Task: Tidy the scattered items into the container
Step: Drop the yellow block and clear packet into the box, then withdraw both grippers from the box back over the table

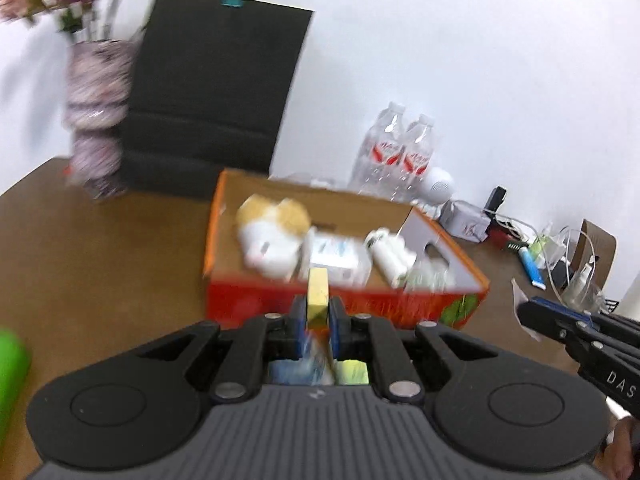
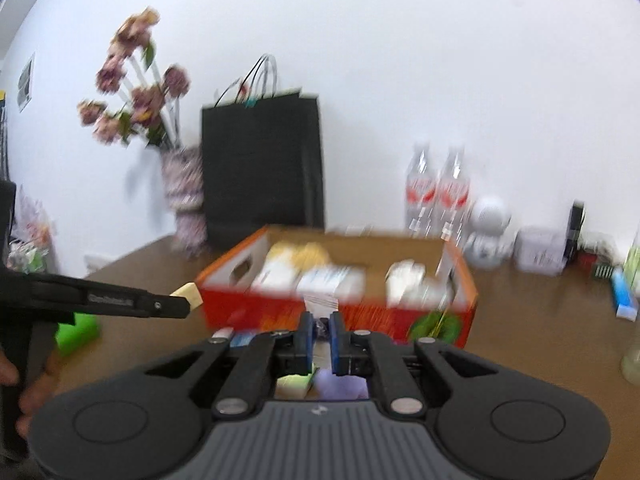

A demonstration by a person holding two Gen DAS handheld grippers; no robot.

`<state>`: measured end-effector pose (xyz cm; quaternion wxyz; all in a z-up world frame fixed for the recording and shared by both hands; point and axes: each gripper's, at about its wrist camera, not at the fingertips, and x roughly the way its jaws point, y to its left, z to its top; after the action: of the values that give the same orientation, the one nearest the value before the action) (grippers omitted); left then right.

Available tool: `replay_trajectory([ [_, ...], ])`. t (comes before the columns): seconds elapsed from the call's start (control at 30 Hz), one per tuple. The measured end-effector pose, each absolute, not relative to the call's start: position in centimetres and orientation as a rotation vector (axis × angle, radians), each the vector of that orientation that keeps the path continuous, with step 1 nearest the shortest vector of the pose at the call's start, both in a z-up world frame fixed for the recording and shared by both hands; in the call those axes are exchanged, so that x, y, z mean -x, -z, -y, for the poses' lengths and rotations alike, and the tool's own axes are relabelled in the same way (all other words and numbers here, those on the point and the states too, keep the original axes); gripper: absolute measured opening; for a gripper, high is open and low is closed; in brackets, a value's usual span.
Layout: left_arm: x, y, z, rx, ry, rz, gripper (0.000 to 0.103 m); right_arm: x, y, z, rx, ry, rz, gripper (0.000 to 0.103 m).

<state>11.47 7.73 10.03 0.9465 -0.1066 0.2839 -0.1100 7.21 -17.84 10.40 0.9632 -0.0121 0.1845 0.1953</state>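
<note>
Holding, nearest to me: my left gripper [image 1: 318, 312], jaws clamped on a pale yellow block [image 1: 318, 294] that stands upright between the blue pads, above the table and just short of the box's front wall. From the right wrist view the same block [image 2: 188, 293] sticks out of the black fingers at the left of the picture.

My right gripper [image 2: 320, 326]: jaws nearly together, pinching something thin and whitish with dark print [image 2: 320, 300] that sticks up from the pads; too blurred to name. From the left wrist view this gripper [image 1: 524, 314] comes in from the right with a white scrap hanging at its tip.

Lower left, on the brown table [image 1: 100, 260]: a bright green object [image 1: 12, 376], cut off by the edge of the picture.

Next out: the orange-red cardboard box [image 1: 340, 304], open at the top. Contents: a white and tan plush toy [image 1: 272, 232], a white packet [image 1: 336, 256], a white bottle lying on its side [image 1: 392, 256], and other items I cannot make out.

Behind the box, left: a patterned vase [image 1: 96, 116] with pinkish flowers [image 2: 132, 84], and beside it a black paper bag [image 1: 216, 92] against the wall.

Behind the box, right: two clear water bottles [image 1: 396, 152] with red labels, a round white device [image 1: 438, 186], a small white carton [image 1: 466, 220].

Far right: cables and small clutter along the wall, with a blue and white tube [image 1: 532, 266] lying on the table.
</note>
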Motion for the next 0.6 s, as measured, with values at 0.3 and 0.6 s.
replay_trajectory([
  [0.3,-26.0,-7.3,-6.3,0.065,0.115,-0.842,0.013,-25.6,-10.6,16.7,-0.032,-0.391,-0.726,0.007],
  [0.6,-26.5,-8.9,-6.2,0.009,0.079,-0.843,0.084,-31.1,-7.1,15.8,-0.024,-0.283,-0.902,0.048],
])
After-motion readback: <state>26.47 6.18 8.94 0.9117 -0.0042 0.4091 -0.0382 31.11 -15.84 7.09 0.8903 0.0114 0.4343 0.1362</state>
